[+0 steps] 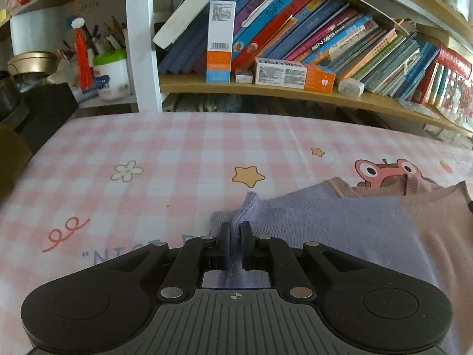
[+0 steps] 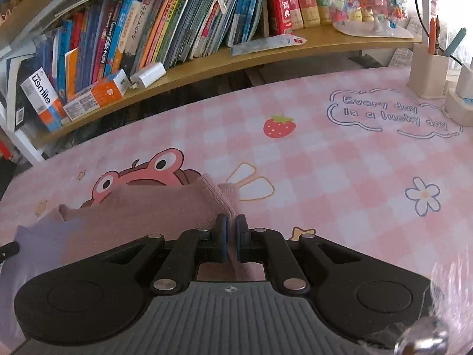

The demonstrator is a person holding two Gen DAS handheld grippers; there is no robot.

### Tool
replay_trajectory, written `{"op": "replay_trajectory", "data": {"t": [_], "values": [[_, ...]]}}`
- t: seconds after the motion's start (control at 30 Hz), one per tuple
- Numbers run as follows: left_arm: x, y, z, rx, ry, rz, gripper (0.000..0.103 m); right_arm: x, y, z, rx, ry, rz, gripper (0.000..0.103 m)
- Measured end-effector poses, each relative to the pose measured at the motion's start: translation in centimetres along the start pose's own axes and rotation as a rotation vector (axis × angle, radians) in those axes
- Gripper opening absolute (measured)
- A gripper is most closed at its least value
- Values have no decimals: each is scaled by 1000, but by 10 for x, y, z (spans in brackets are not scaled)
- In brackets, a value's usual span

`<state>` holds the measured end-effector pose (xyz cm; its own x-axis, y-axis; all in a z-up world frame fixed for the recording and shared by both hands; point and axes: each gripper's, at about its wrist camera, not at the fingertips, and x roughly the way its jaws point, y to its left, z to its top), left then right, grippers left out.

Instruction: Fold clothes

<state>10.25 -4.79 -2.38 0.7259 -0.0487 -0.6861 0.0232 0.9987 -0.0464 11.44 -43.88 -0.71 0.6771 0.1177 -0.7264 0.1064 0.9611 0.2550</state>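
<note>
A knitted sweater (image 1: 340,222), lilac on one half and dusty pink on the other, lies on the pink checked tablecloth (image 1: 147,153). My left gripper (image 1: 235,229) is shut on a raised fold at the sweater's lilac corner. In the right wrist view the same sweater (image 2: 133,210) spreads to the left, its pink ribbed edge bunched up. My right gripper (image 2: 231,224) is shut on that pink ribbed edge, with cloth pinched between the blue pads.
A wooden shelf (image 1: 266,88) of leaning books (image 1: 295,29) and small boxes runs along the table's far edge. A pen cup (image 1: 111,71) stands at the far left. A beige pen holder (image 2: 427,68) and a white power strip (image 2: 461,100) sit at the far right.
</note>
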Motion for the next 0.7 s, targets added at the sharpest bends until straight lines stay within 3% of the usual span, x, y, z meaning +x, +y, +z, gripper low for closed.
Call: {"op": "replay_trajectory", "data": {"t": [0.1, 0.17, 0.2, 0.23, 0.27, 0.43, 0.6, 0.7], "values": [[3, 7, 2, -21, 8, -13, 14, -12, 0, -3, -3, -16, -5, 13], [2, 11, 5, -48, 17, -26, 17, -21, 0, -6, -5, -26, -8, 35], [0, 12, 6, -59, 20, -16, 28, -25, 0, -7, -6, -31, -9, 37], [-6, 14, 6, -61, 8, -12, 36, -29, 0, -8, -7, -36, -11, 37], [-12, 16, 6, -62, -4, -7, 37, -33, 0, -9, -8, -41, -12, 38], [-45, 26, 2, -81, -53, 3, 39, -54, 0, -15, -14, -67, -20, 41], [-74, 30, -14, -126, -49, -6, 39, -77, -1, -30, -7, -84, -20, 42], [-87, 30, -28, -148, -30, -13, 47, -87, -2, -46, 8, -71, -17, 44]]}}
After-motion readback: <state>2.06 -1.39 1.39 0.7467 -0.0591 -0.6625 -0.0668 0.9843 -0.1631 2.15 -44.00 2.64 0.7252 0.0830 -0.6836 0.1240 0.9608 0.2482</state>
